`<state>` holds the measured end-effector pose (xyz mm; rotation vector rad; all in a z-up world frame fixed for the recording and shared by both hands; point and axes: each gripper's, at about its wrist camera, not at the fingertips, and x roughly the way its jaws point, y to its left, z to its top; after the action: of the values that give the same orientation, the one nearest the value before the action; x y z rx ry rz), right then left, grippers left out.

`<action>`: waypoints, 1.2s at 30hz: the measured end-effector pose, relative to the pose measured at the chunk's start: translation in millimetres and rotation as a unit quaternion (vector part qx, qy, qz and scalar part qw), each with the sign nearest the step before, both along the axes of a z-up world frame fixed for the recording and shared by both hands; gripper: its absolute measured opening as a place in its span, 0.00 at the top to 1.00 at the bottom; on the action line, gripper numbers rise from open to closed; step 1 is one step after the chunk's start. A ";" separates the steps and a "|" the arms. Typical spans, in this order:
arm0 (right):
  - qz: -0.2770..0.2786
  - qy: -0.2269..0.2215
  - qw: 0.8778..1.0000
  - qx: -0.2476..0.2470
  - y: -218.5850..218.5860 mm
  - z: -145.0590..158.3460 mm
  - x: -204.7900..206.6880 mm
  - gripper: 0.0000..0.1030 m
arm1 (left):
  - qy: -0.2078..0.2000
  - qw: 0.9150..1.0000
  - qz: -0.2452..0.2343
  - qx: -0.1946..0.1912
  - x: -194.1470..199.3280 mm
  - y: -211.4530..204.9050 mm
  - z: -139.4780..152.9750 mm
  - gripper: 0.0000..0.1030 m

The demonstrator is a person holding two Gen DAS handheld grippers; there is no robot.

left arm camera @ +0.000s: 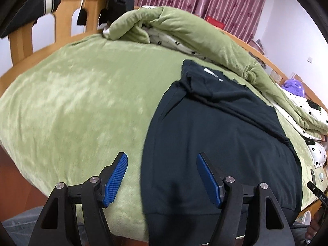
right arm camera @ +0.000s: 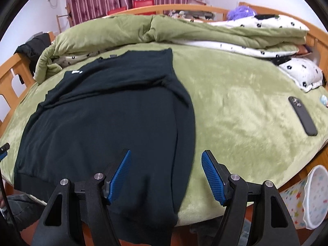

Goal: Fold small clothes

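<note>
A dark navy sweatshirt (left arm camera: 221, 143) lies spread on the green bed cover, its sleeves folded in over the body and its hem hanging over the near bed edge. A small white mark (left arm camera: 211, 72) shows near its collar. My left gripper (left arm camera: 162, 157) hovers open over the garment's left hem edge, nothing between its blue pads. In the right wrist view the same sweatshirt (right arm camera: 114, 123) fills the left half. My right gripper (right arm camera: 166, 155) stands open above the right hem edge, apart from the cloth.
A rolled green quilt (right arm camera: 164, 30) with white flowered lining lies along the far side. A dark phone (right arm camera: 303, 116) rests on the cover at right, near a flowered pillow (right arm camera: 301, 73). A wooden bed frame (left arm camera: 20, 41) rings the bed. A star-patterned bin (right arm camera: 307, 198) stands beside it.
</note>
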<state>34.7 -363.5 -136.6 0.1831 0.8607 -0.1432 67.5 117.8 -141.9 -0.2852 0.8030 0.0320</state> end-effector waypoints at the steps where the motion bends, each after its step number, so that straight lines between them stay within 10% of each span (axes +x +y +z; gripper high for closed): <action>1: 0.002 0.002 1.000 0.003 0.8 -2.2 0.6 0.32 | 0.003 1.000 0.002 -0.002 -0.4 1.7 -2.5 0.34; 36: -0.001 0.051 0.998 0.045 20.4 -56.0 -30.2 0.32 | 0.038 0.993 -0.088 -0.072 -35.4 -17.3 -53.4 0.36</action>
<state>4.6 -343.1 -192.6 0.2622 0.9693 -0.1159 32.1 100.5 -195.2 -0.3504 0.9054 -0.1834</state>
